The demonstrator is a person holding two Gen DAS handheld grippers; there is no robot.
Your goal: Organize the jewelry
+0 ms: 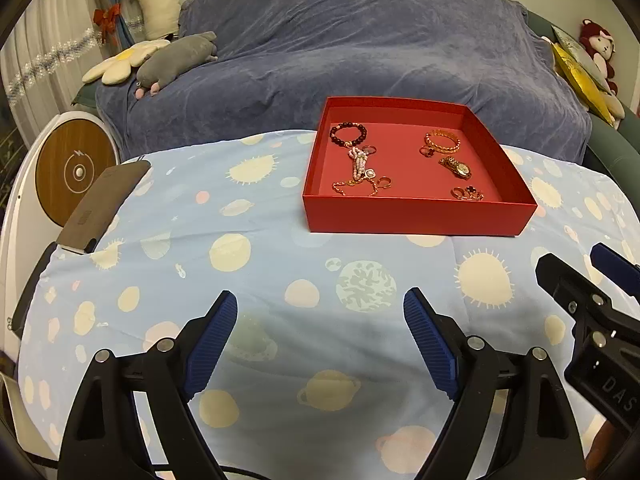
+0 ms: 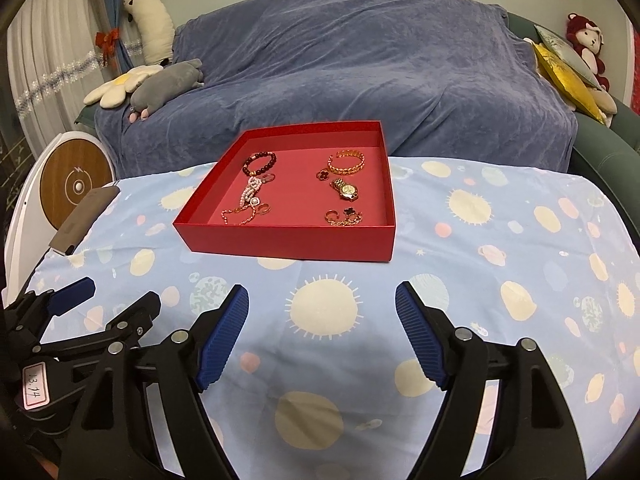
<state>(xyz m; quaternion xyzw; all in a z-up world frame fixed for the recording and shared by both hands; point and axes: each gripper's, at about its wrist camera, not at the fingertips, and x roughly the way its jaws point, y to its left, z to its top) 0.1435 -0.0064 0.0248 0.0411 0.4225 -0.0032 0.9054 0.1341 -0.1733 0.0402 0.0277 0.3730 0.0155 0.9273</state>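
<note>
Living-room setup: a sofa under a blue-grey throw sits behind a table covered in a pale blue cloth printed with suns and planets. Plush toys are piled on the sofa's left end, including a grey one and a flower-shaped cushion, plus a red monkey plush on the far right next to a yellow cushion.

All the jewelry is inside a shallow red box toward the far side of the cloth. Left half of it: a dark beaded bracelet at the back, a pink pearl strand in front of it, then a thin gold chain with a small ring near the front wall. Right half: a gold bangle at the back, a gold watch in the middle, and a clover-charm piece with a ring at the front. The pieces look loosely grouped, the pearl strand and chain overlapping a bit.

Both tools are hanging over the near part of the cloth, well short of the box. Left gripper has its blue ribbed pads spread wide, nothing between them. Right gripper is the same, fully released and empty.

Readable stuff: a white tag on the left gripper's body says "13.14", and the right gripper's body has "DAS" on it, cut off by the frame edge. A round wood-look disc off the table's left has a lightning-bolt mark.
</note>
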